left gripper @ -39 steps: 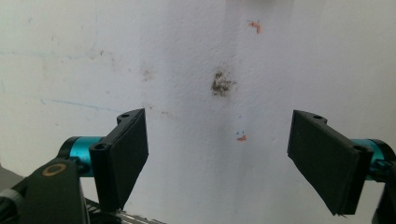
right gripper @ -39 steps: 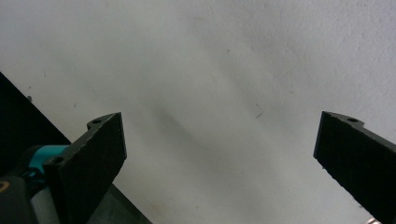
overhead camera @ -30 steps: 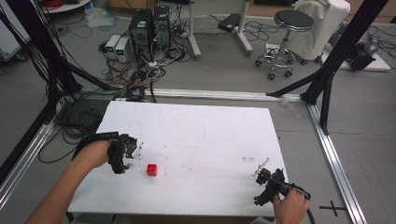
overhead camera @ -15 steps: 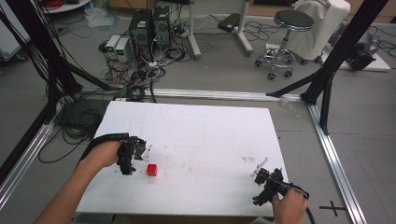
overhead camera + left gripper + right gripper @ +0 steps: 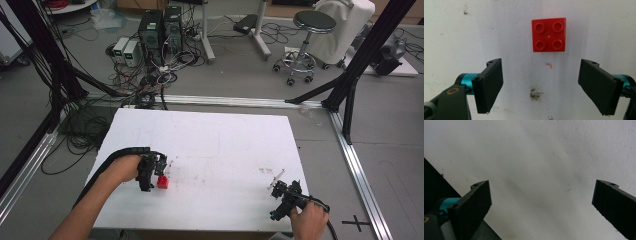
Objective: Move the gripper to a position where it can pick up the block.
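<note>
A red two-by-two stud brick [image 5: 162, 182] lies flat on the white table [image 5: 225, 145], near its front left. My left gripper [image 5: 155, 172] hovers right beside it, held by a hand coming in from the bottom left. In the left gripper view the brick [image 5: 548, 35] sits studs up just beyond the open left gripper [image 5: 541, 66], slightly right of centre, untouched. My right gripper [image 5: 281, 194] rests low at the table's front right corner. In its own view the right gripper [image 5: 541, 187] stands wide open over bare white table.
The table's front edge [image 5: 439, 182] cuts dark across the right gripper view's lower left. Small scuff marks [image 5: 535, 93] dot the surface near the brick. Beyond the table are computer towers [image 5: 160, 30], cables, a stool [image 5: 307, 30] and black frame legs.
My left gripper has moved right across the table, closing in on the red brick. The right gripper has stayed put, and the brick has not moved.
</note>
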The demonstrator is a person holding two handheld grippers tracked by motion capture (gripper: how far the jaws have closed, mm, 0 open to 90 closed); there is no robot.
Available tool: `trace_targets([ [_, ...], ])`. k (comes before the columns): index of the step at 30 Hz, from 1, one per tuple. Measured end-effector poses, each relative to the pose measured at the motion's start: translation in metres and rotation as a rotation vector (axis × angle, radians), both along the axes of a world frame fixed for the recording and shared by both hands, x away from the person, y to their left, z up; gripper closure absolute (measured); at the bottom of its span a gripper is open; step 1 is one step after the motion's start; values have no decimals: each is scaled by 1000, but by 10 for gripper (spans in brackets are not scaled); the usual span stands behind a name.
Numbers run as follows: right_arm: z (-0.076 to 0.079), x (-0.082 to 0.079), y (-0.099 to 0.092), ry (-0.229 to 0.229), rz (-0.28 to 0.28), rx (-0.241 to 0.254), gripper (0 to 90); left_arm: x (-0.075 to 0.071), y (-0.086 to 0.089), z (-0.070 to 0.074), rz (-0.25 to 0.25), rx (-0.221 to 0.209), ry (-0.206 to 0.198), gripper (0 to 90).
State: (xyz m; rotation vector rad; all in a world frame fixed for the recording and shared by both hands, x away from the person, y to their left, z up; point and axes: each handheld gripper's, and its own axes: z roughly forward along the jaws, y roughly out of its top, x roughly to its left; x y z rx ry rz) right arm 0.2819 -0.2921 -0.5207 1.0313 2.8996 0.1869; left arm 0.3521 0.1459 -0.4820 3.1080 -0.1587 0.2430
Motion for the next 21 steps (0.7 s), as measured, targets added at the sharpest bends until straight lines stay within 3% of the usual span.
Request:
trace_targets([
  [6,-1,0,3,4,5,-2,16,0,-8,-8,-4,20,15,204],
  [21,-4,2,5,25,20,-9,15,3,-21,-24,-2,16,57,203],
])
